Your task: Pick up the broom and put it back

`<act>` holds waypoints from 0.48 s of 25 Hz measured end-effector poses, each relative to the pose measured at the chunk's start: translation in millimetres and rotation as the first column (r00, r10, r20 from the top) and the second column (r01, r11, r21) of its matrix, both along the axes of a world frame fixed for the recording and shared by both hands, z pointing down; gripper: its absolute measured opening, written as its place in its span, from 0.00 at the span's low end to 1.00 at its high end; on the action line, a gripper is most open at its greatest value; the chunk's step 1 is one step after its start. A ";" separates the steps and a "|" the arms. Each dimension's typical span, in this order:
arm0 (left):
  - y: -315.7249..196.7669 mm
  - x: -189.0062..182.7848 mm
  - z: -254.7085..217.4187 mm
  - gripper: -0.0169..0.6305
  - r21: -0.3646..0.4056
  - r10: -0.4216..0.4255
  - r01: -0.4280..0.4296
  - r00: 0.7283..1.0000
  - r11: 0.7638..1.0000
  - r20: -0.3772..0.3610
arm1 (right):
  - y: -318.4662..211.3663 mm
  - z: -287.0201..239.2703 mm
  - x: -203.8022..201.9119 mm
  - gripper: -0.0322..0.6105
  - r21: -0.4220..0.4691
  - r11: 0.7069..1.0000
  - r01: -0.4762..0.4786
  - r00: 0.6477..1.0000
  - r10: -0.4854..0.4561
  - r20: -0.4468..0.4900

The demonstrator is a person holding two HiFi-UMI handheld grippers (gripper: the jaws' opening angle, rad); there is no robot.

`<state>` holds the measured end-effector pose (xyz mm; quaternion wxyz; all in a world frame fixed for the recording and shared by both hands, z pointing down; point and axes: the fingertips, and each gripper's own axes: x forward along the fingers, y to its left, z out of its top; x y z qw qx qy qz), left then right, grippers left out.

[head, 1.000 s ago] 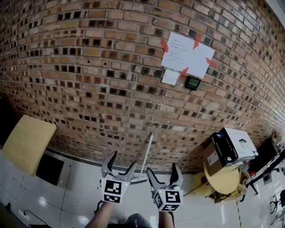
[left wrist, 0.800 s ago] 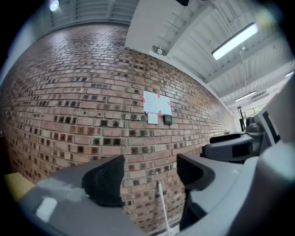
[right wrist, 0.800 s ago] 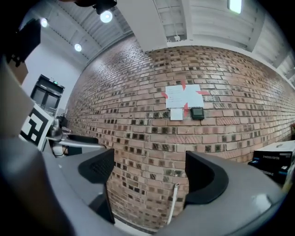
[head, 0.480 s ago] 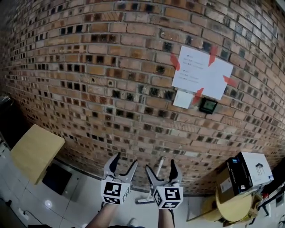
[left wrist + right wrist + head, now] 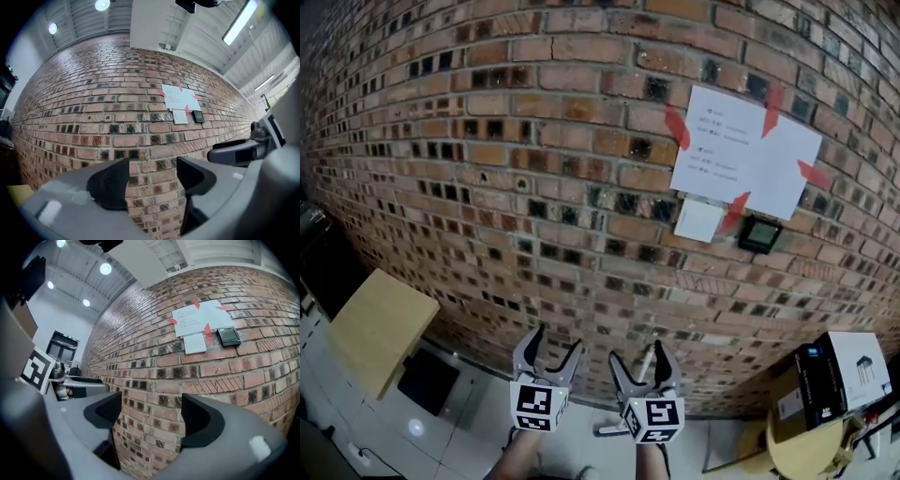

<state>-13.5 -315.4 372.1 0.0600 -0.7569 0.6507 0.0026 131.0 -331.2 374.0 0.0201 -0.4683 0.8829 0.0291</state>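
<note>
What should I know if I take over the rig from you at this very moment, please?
Left gripper: jaws open, empty, pointing at the brick wall.
Right gripper: empty, jaws apart and closing on nothing.
Broom: leaning against the wall, just beyond the right gripper.
Done: nothing; broom not yet grasped.
Left: grasp the broom, lift it, put it back.

Left tool [image 5: 554, 342], right tool [image 5: 638, 356] side by side, empty, jaws apart (right's closing)
</note>
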 end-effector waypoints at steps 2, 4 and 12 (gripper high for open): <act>-8.4 -3.0 -6.3 0.54 0.016 0.014 -0.014 1.000 1.000 0.013 | -10.4 -6.9 -1.3 0.67 0.018 1.000 -0.010 1.000 0.010 0.003; -15.1 -5.4 -9.5 0.54 0.023 0.047 -0.047 0.999 0.999 0.028 | -15.8 -15.6 -4.7 0.63 0.042 0.999 -0.021 1.000 0.021 0.006; -33.7 -32.6 -11.4 0.62 0.029 0.099 -0.100 0.994 0.995 0.038 | -31.5 -14.0 -30.8 0.56 0.047 0.996 -0.079 0.997 0.078 0.008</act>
